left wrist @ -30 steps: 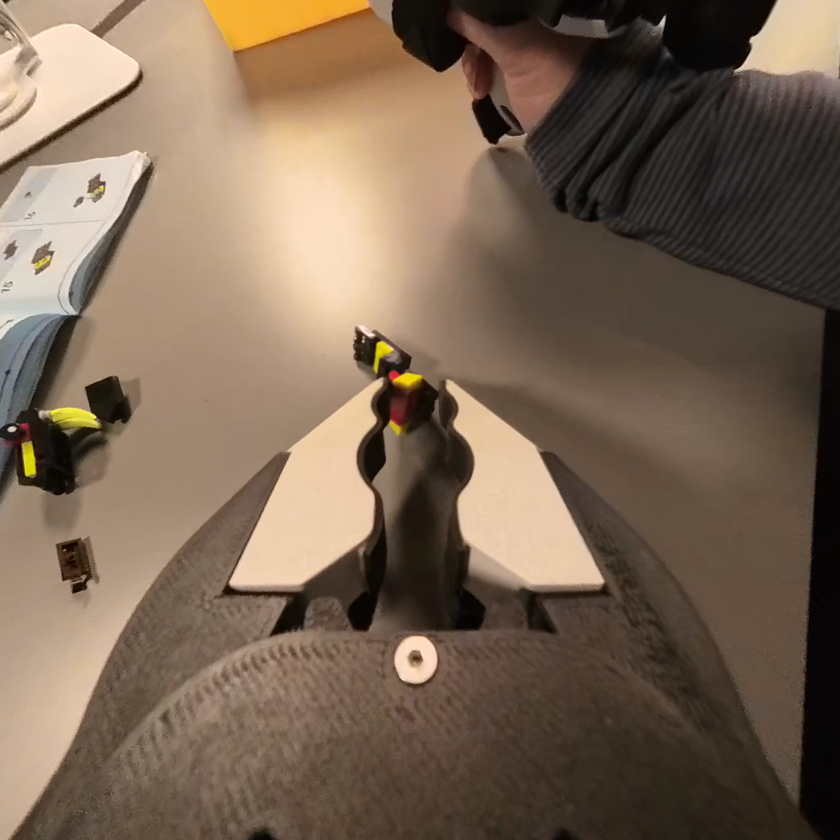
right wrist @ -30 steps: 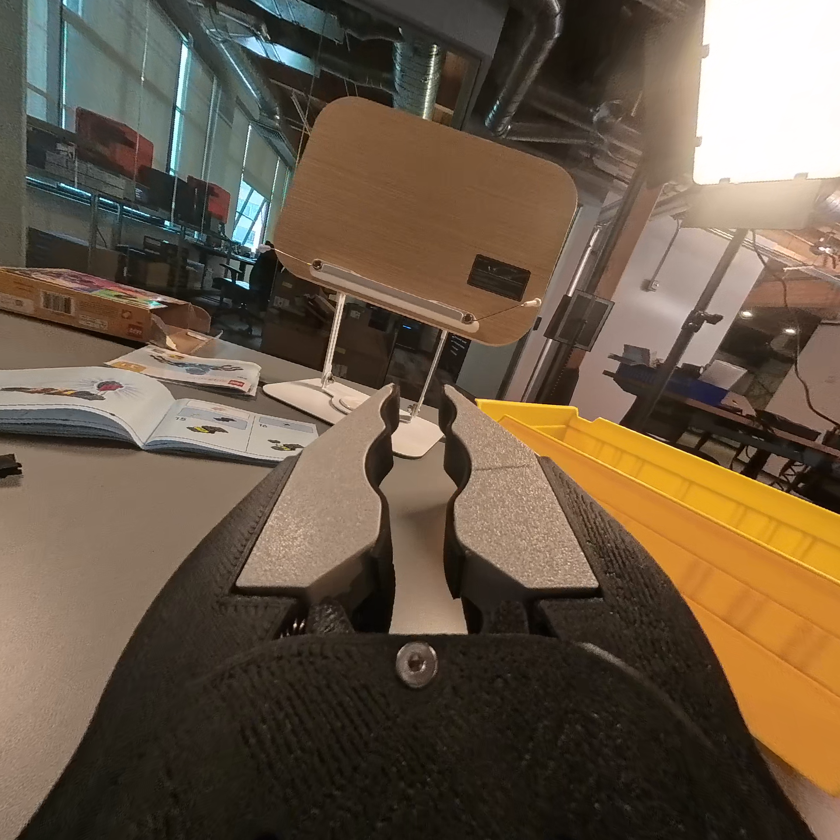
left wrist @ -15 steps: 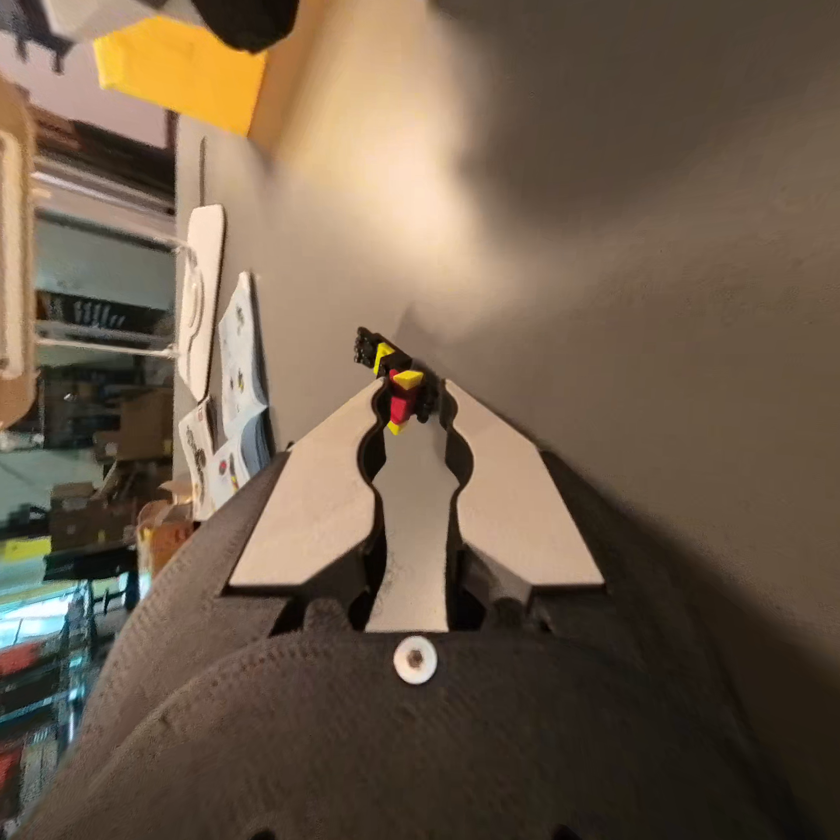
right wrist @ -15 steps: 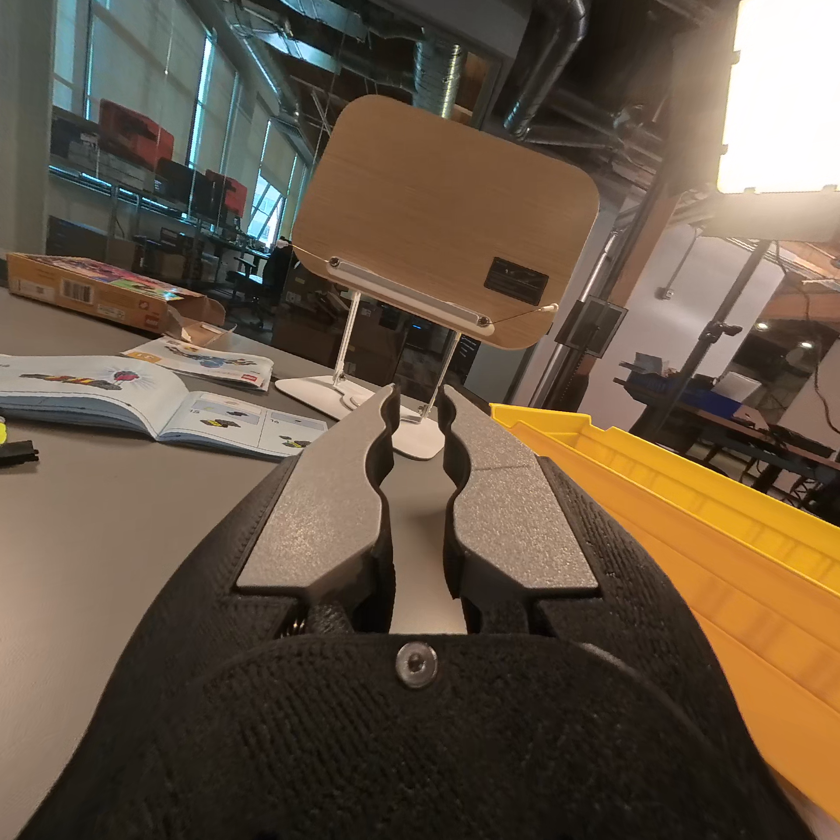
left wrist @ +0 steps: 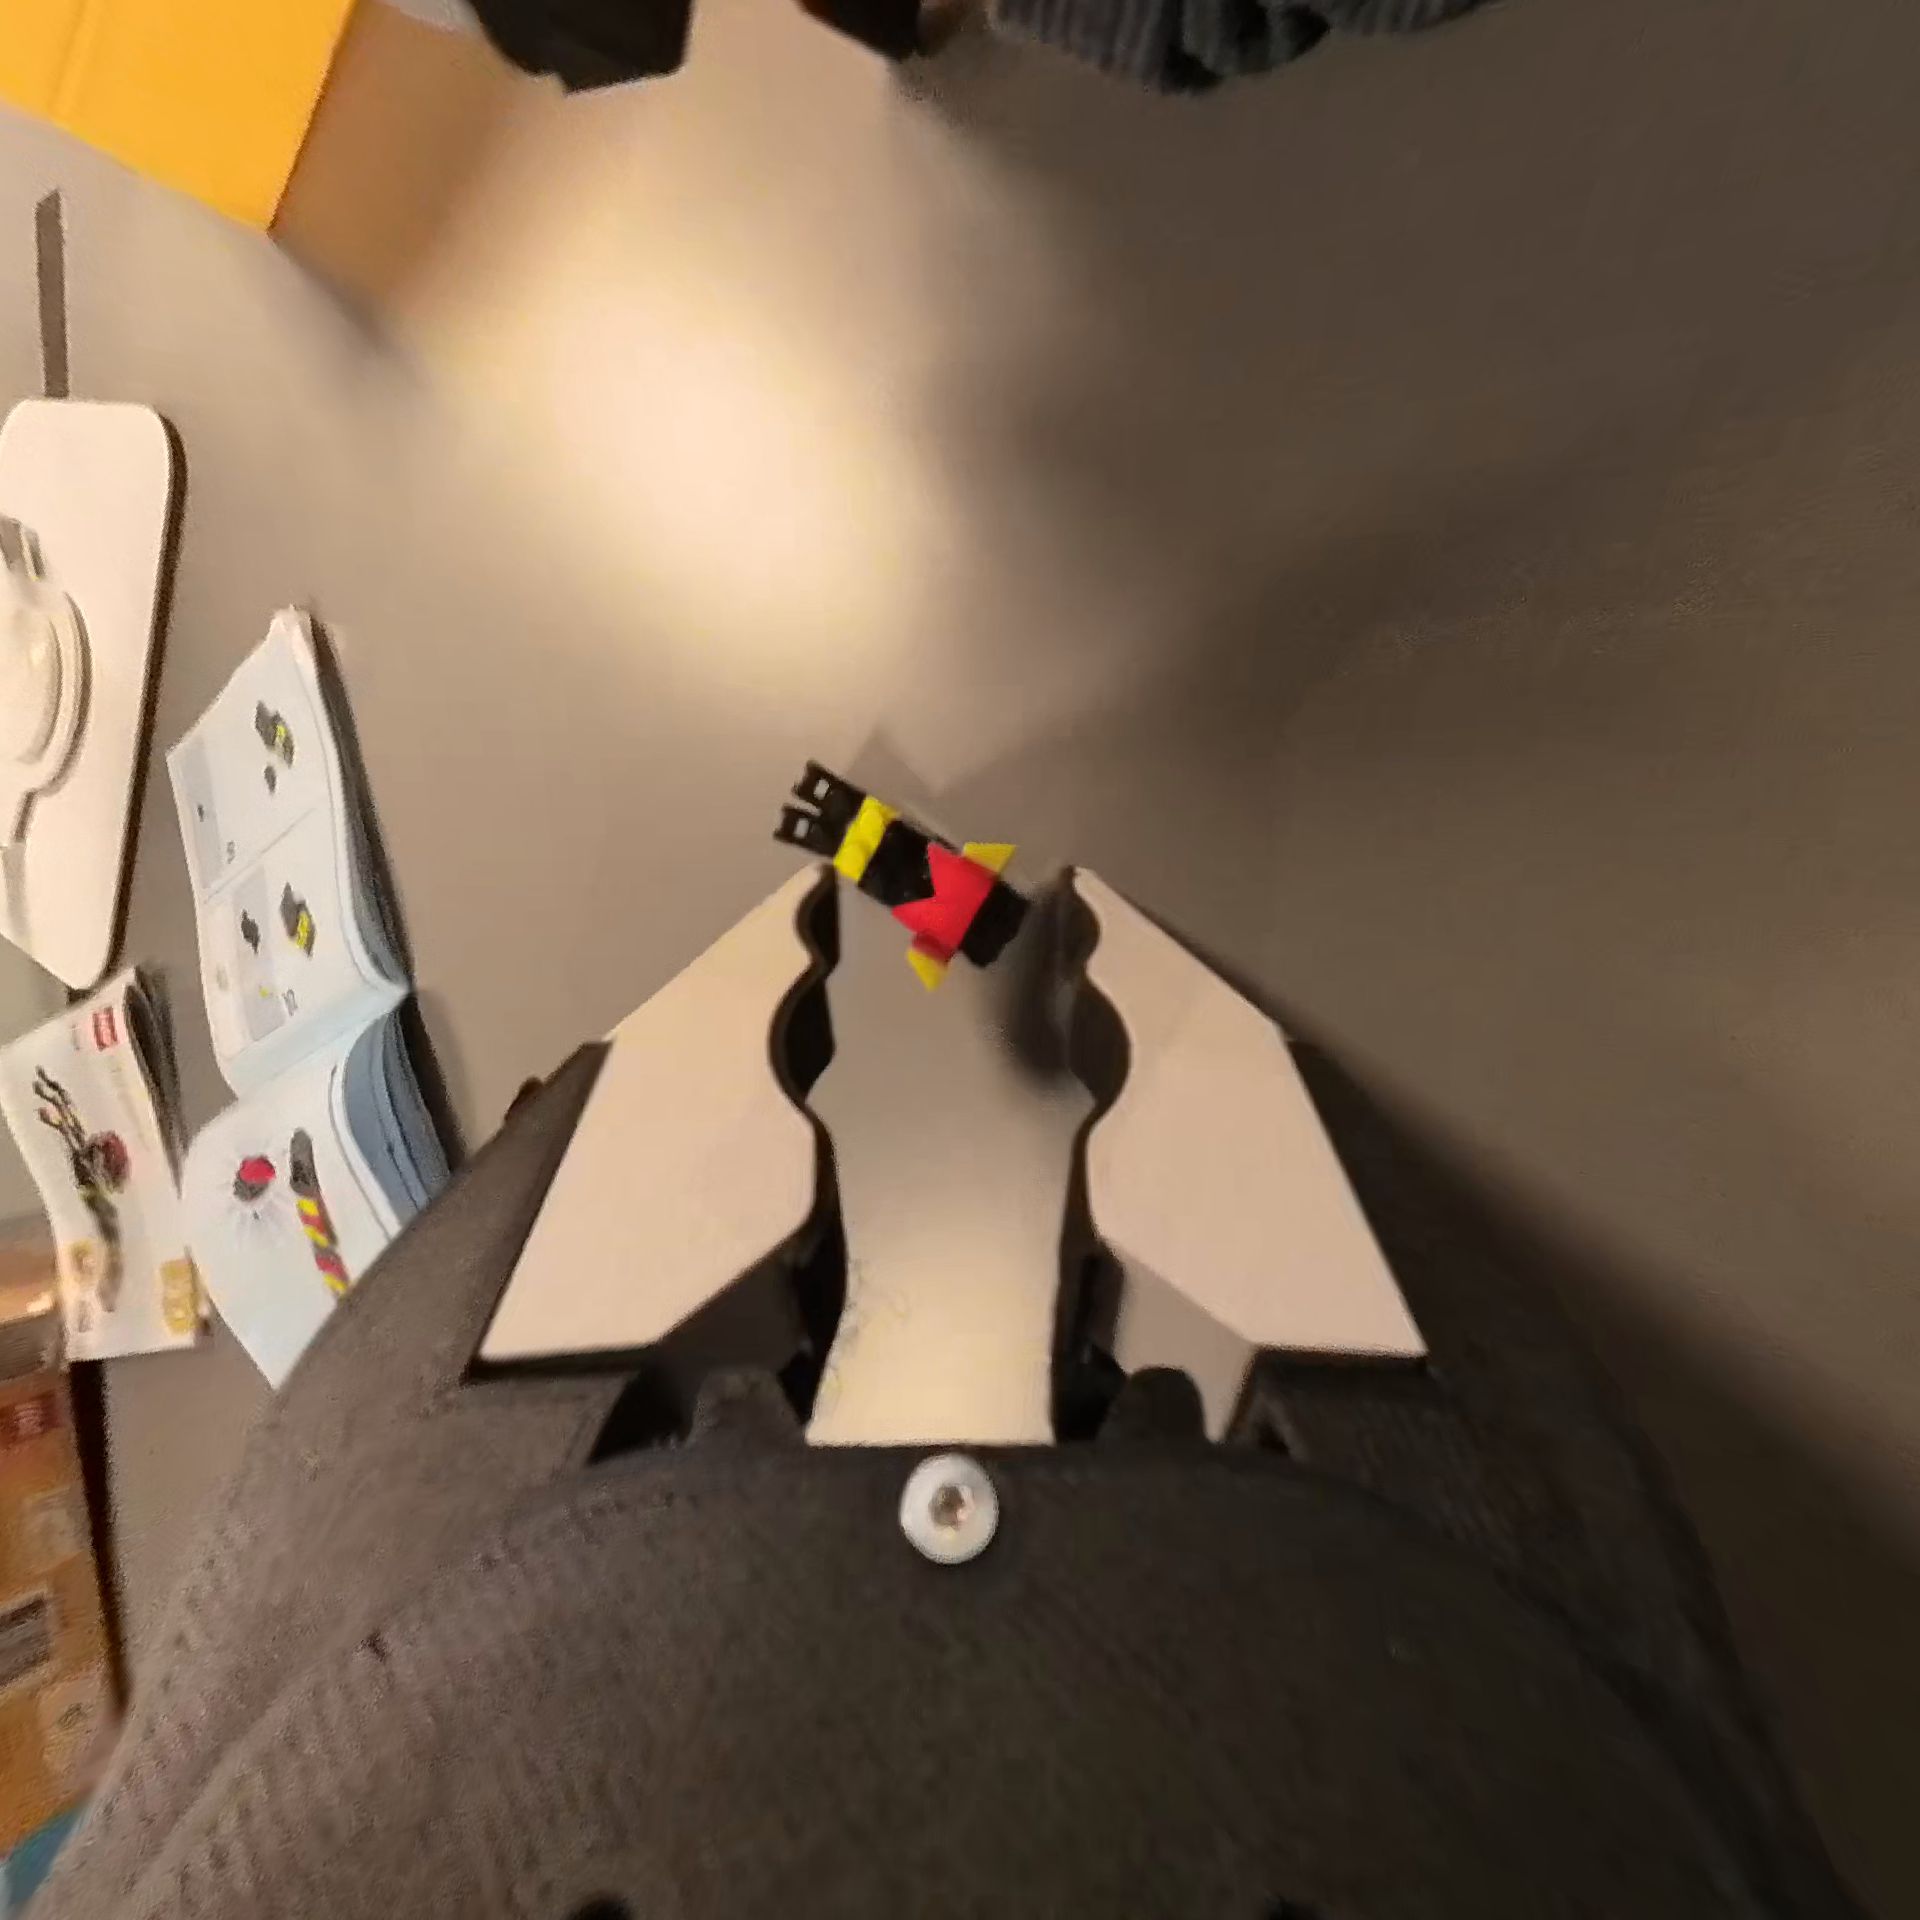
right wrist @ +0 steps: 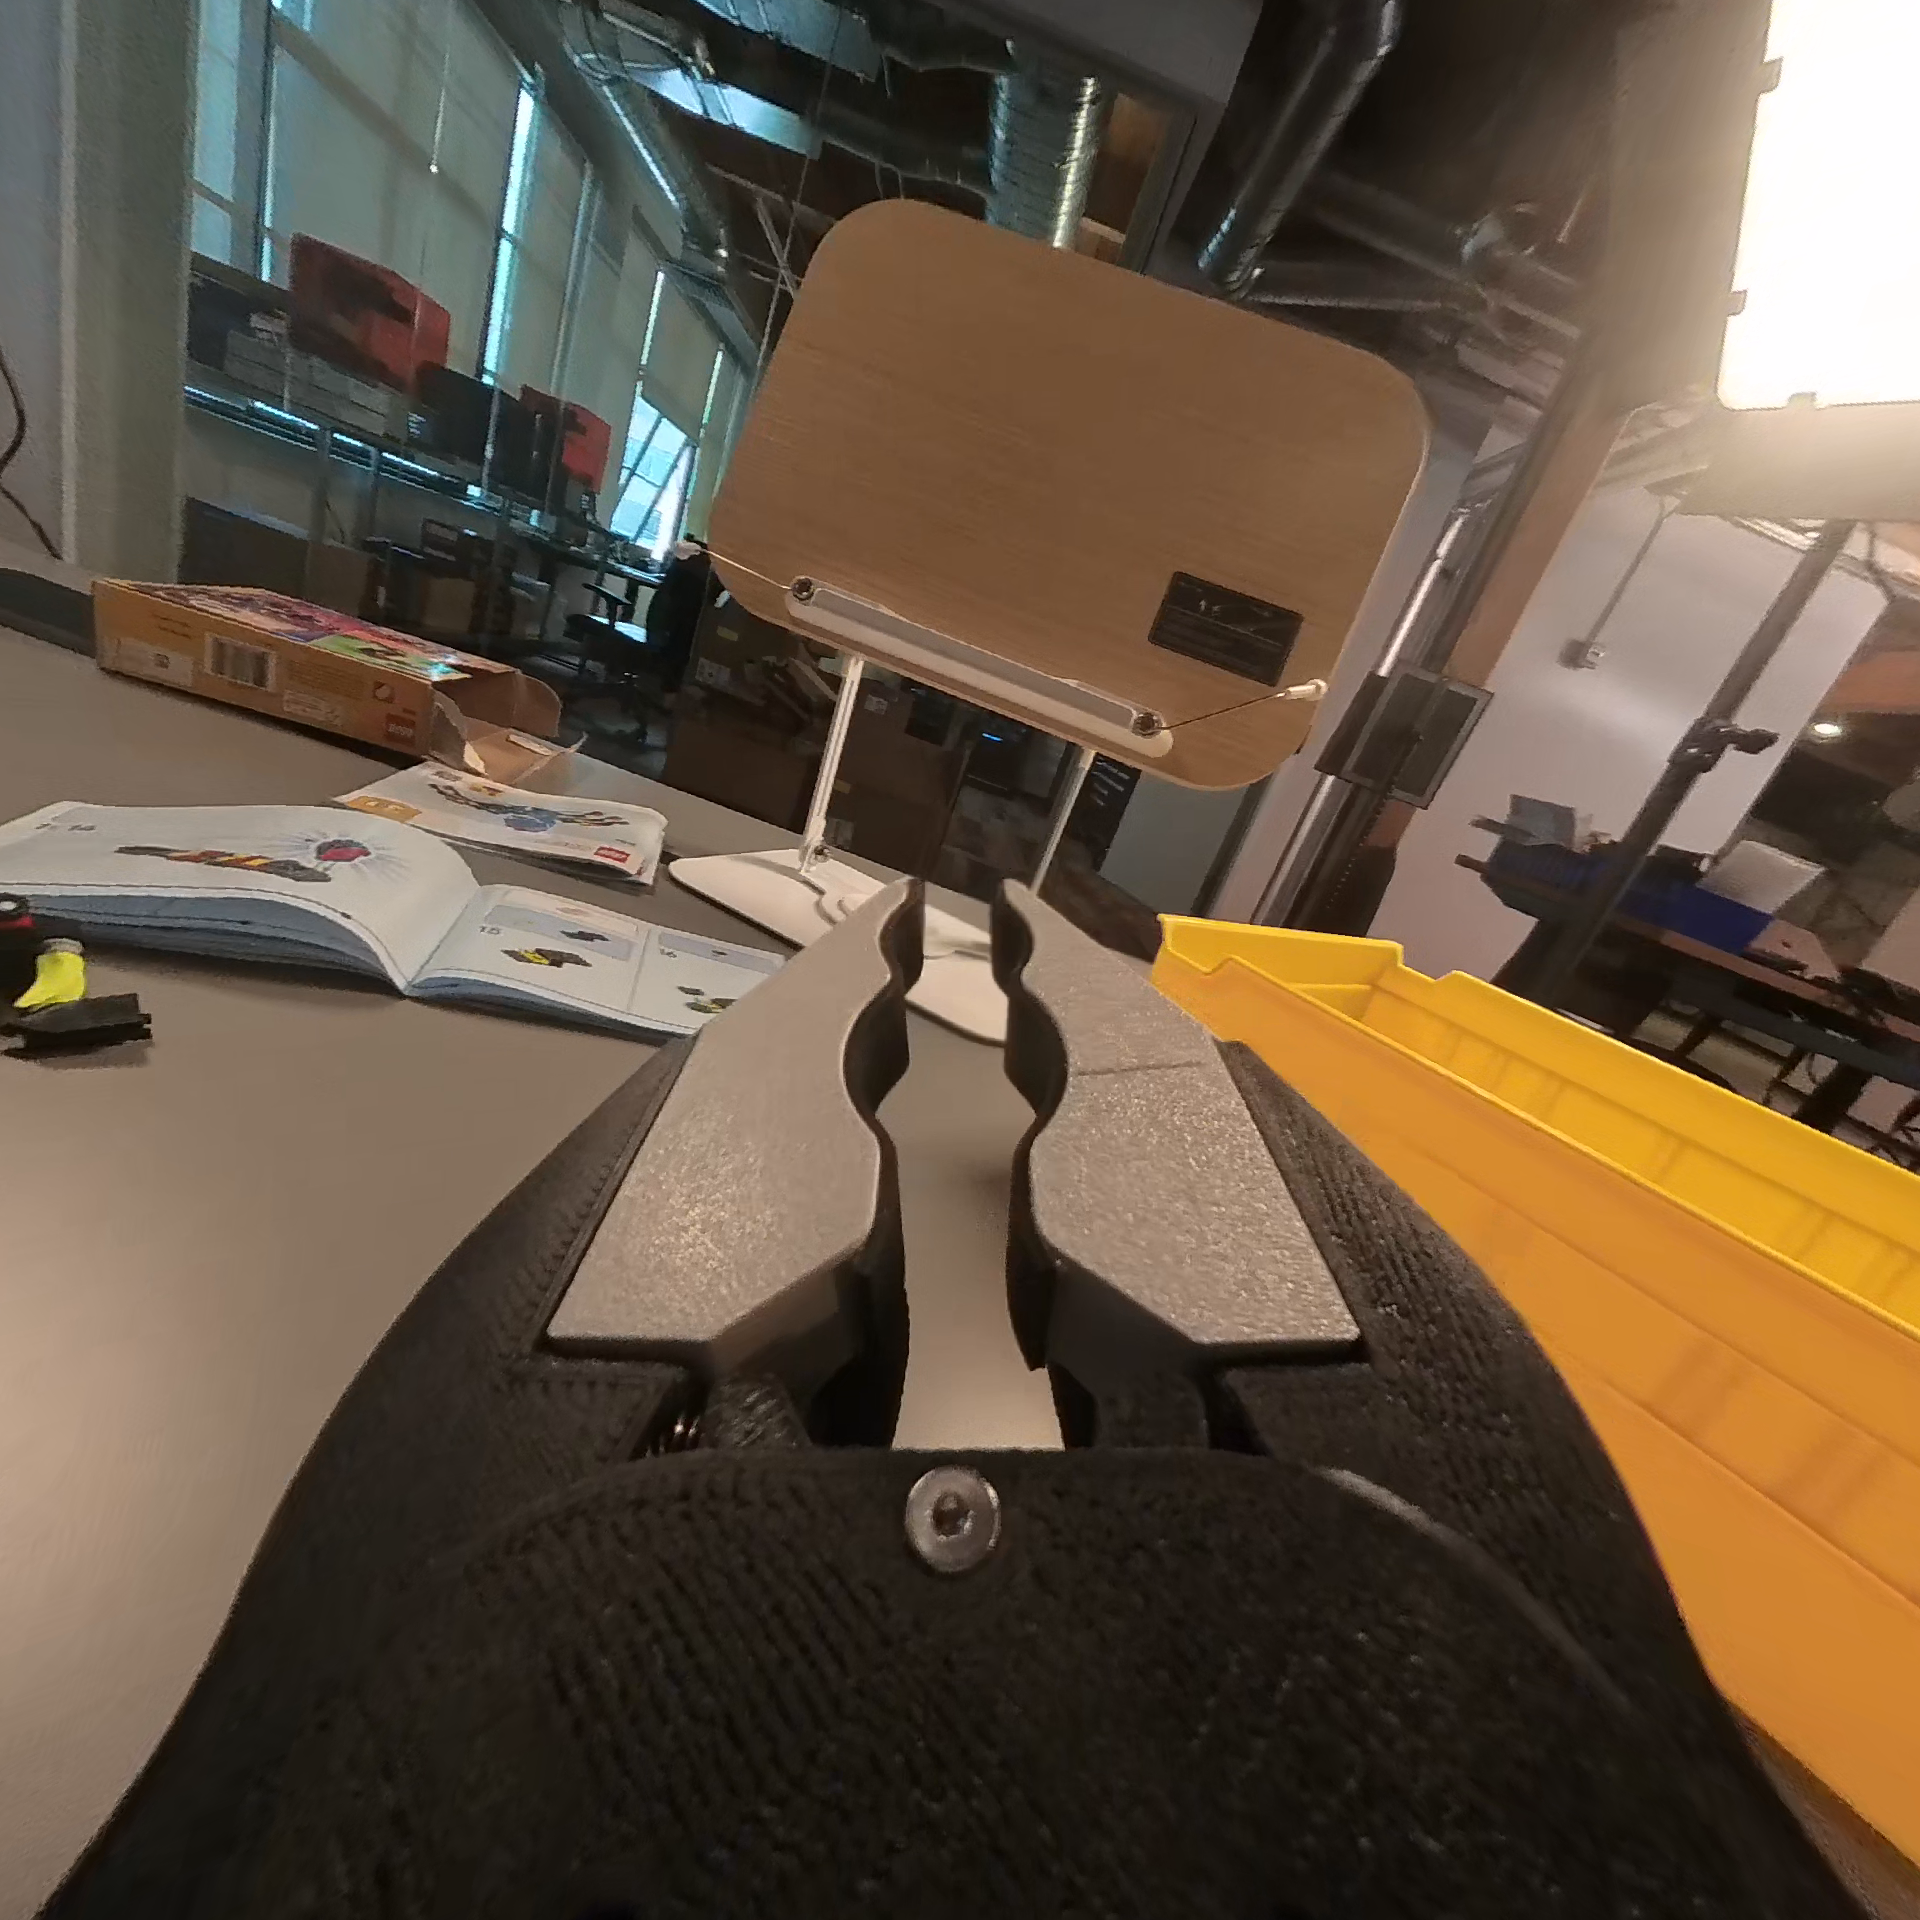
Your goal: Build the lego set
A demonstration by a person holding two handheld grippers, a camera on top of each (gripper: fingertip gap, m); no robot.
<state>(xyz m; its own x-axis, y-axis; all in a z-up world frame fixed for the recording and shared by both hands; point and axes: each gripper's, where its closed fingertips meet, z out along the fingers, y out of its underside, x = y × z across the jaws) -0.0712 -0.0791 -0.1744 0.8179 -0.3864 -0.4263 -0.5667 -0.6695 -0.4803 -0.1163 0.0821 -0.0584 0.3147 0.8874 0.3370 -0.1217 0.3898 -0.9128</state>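
Observation:
A small black, yellow and red lego assembly [left wrist: 914, 883] lies crosswise between the tips of my left gripper [left wrist: 945, 883], over the grey table. The jaws stand apart and do not clamp it; its black end is close to the right fingertip [left wrist: 1081, 914]. The view is blurred by motion. My right gripper [right wrist: 958, 888] rests low over the table with its jaws a narrow gap apart and nothing between them. An open instruction booklet [right wrist: 312, 904] lies left of it and also shows in the left wrist view [left wrist: 291, 914].
A yellow bin [right wrist: 1558, 1143] stands close on the right. A wooden book stand [right wrist: 1070, 551] on a white base is ahead. A second booklet [right wrist: 520, 821], a cardboard box [right wrist: 281, 665] and loose black and yellow pieces [right wrist: 62, 997] lie to the left. The left gripper's tips are roughly 20 cm from the right gripper's.
My left gripper's jaws have spread and let go of the lego assembly, which has turned crosswise. The left view has swung. The right gripper has shifted slightly; its jaws are unchanged.

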